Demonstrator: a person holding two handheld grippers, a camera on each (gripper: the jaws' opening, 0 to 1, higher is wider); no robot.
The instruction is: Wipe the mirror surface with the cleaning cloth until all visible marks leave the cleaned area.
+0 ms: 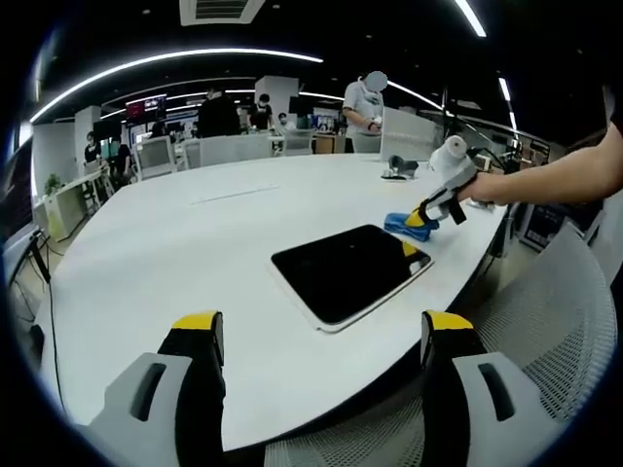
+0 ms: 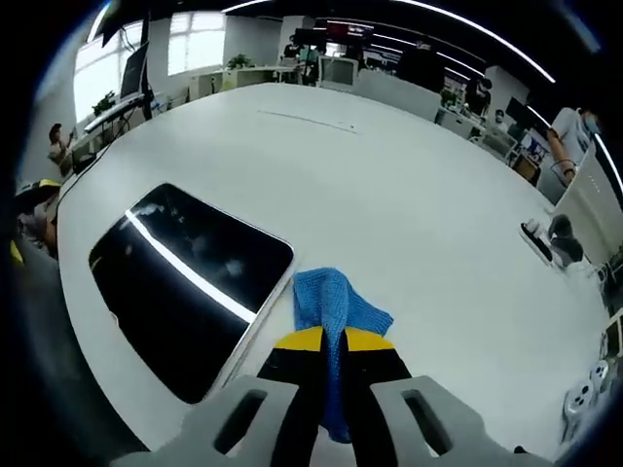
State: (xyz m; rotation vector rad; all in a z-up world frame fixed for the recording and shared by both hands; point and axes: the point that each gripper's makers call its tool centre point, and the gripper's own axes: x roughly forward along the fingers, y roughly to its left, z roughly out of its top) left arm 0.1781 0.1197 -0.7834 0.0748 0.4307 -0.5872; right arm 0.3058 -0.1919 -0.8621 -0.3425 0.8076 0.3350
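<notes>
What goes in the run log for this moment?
right gripper: shut on blue cloth | cloth: beside mirror | left gripper: open, empty | wiping: not started

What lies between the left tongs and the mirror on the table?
In the left gripper view, only bare white table lies between the left tongs and the mirror; nothing stands there.

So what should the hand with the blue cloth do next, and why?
Probably slide the cloth sideways onto the mirror. The right gripper is shut on it, yet it lies on the table beside the mirror's edge, and faint smudges show on the glass.
</notes>
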